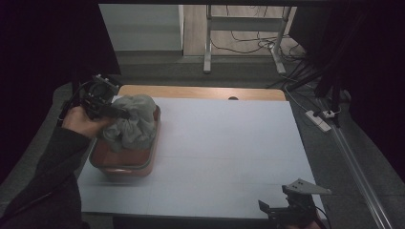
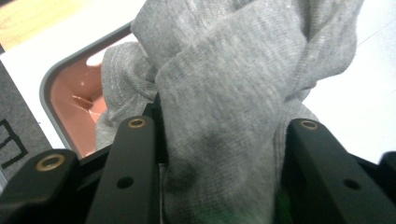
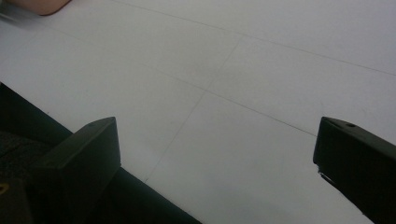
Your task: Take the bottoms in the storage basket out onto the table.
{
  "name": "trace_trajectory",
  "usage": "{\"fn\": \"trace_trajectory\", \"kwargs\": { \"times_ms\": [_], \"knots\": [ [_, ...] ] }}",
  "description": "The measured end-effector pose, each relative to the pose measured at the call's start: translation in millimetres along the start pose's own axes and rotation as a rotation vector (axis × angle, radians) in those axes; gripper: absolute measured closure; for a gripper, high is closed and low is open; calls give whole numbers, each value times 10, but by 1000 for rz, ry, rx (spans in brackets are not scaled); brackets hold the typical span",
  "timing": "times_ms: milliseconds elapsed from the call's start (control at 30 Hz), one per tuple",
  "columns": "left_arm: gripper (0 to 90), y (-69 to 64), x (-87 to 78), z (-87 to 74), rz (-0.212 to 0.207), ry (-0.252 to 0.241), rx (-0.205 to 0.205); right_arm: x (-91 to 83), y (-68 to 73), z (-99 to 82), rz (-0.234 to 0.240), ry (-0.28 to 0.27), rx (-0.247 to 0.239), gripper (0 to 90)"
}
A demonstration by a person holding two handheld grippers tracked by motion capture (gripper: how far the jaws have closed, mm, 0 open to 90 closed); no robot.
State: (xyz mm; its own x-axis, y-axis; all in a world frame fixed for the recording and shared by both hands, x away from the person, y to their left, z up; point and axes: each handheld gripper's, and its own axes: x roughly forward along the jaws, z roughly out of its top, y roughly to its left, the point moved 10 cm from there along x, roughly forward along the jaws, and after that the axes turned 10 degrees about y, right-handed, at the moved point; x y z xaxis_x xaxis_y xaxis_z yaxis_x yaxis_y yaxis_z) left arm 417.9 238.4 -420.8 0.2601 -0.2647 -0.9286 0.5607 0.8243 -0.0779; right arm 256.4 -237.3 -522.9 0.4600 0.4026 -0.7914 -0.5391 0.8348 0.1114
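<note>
A crumpled grey cloth point(image 1: 133, 121) lies heaped in a reddish-brown bin with a grey rim point(image 1: 125, 168) at the table's left side. My left gripper point(image 1: 123, 113) reaches in from the left and is shut on a thick fold of the grey cloth point(image 2: 229, 112), which bulges between its two black jaws. The bin's rim and inside point(image 2: 70, 88) show behind the cloth. My right gripper point(image 1: 282, 206) rests at the table's front right edge, open with nothing between its jaws, above the bare white table top point(image 3: 243, 84).
The white table top point(image 1: 224, 152) stretches wide to the right of the bin. A wooden strip point(image 1: 200, 92) runs along its far edge. Beyond it stand a metal frame point(image 1: 243, 38) and floor cables; a power strip point(image 1: 319, 120) lies at the right.
</note>
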Motion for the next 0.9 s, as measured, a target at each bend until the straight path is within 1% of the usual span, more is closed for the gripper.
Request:
{"fn": "trace_trajectory", "kwargs": {
  "times_ms": [167,233,433,600,767,800,833,867,900],
  "knots": [
    [604,-18,-81,35,1,-12,6,-1,-1,-1,-1,1,0,8],
    [604,-33,-133,61,-7,-21,7,-2,-1,-2,0,1,0,8],
    [604,-70,-209,107,-18,-30,11,-1,-1,-1,0,1,0,8],
    [602,-156,-304,192,-9,-49,37,-3,1,-2,4,1,2,8],
    [601,-219,-344,249,-9,-59,51,-3,-1,0,4,-2,5,8],
    [601,-255,-366,278,-11,-62,62,-7,-5,2,6,-6,6,8],
    [601,-255,-366,278,-11,-62,62,-7,-5,2,6,-6,6,8],
    [601,-293,-386,310,-11,-67,71,-14,-8,1,11,-8,16,8],
    [601,-293,-386,310,-11,-67,71,-14,-8,1,11,-8,16,8]
  ]
}}
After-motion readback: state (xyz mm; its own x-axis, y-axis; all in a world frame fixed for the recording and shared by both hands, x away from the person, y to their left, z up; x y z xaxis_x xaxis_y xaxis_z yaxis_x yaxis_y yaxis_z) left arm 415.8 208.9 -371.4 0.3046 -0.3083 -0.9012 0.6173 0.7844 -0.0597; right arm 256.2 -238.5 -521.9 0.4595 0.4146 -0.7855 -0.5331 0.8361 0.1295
